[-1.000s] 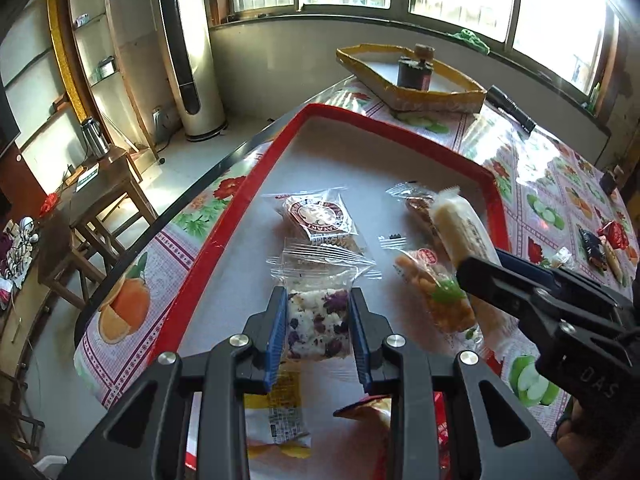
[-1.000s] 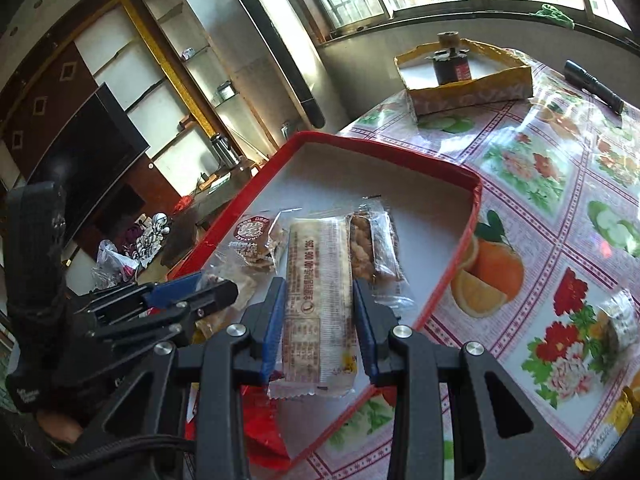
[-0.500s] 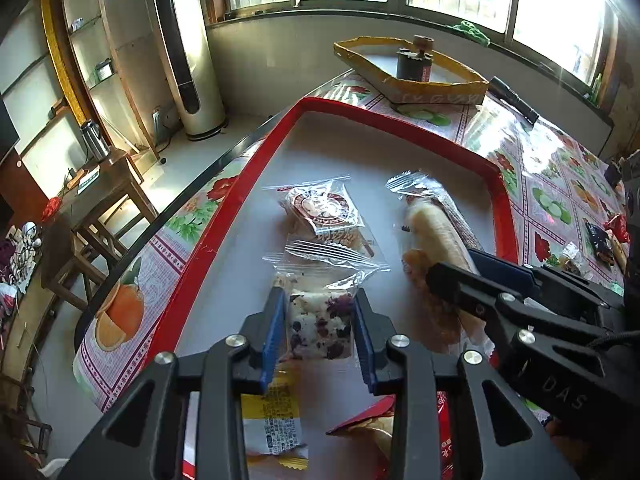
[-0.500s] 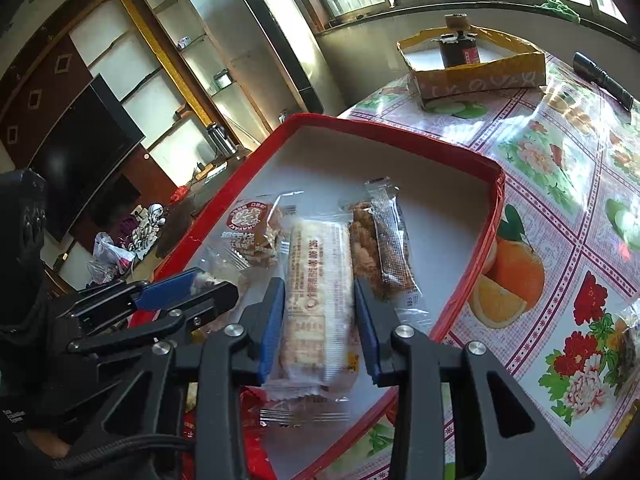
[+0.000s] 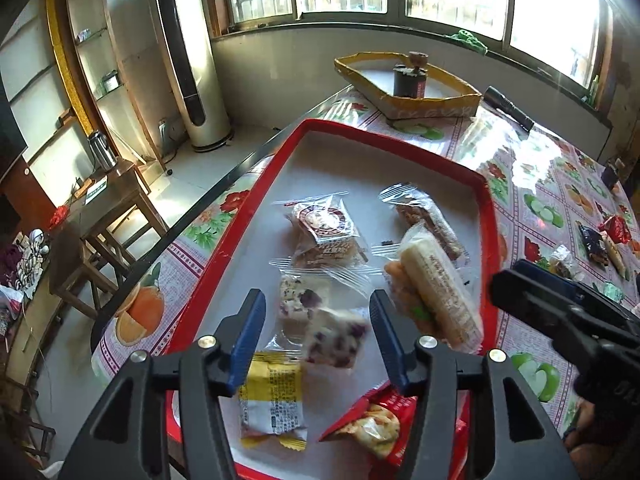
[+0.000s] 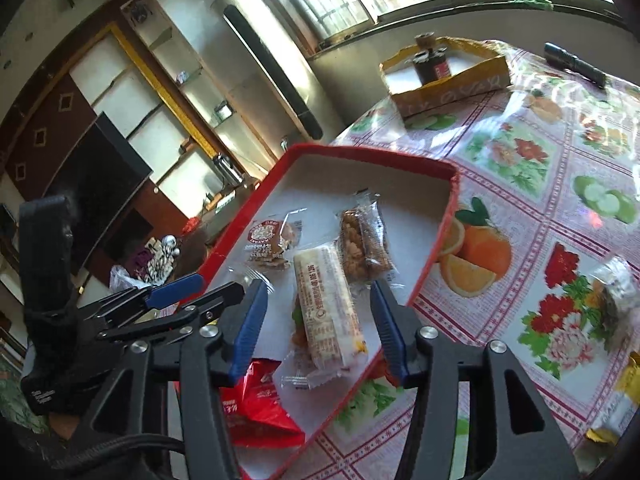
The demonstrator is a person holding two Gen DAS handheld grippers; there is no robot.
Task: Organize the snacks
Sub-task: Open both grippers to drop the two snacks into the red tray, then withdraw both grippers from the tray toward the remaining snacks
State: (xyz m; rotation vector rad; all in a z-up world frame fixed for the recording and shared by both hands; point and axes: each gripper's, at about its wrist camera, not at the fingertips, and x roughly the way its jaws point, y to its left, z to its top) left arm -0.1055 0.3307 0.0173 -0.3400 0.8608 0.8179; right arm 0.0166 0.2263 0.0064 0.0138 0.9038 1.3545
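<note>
Purple-speckled snack (image 5: 334,338) | between open left hand-held gripper (image 5: 316,332) jaws, untouched

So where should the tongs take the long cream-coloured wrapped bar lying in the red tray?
Grip the long cream-coloured wrapped bar across its narrow width near mid-length, coming from above along the open right tongs. It lies flat, partly atop another packet, its long sides exposed. The crimped clear ends would likely slip. The red tray rim is near its right side, so keep the fingers steep.

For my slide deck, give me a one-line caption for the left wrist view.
Open left gripper above a purple-speckled snack lying among wrapped snacks in the red tray.
</note>
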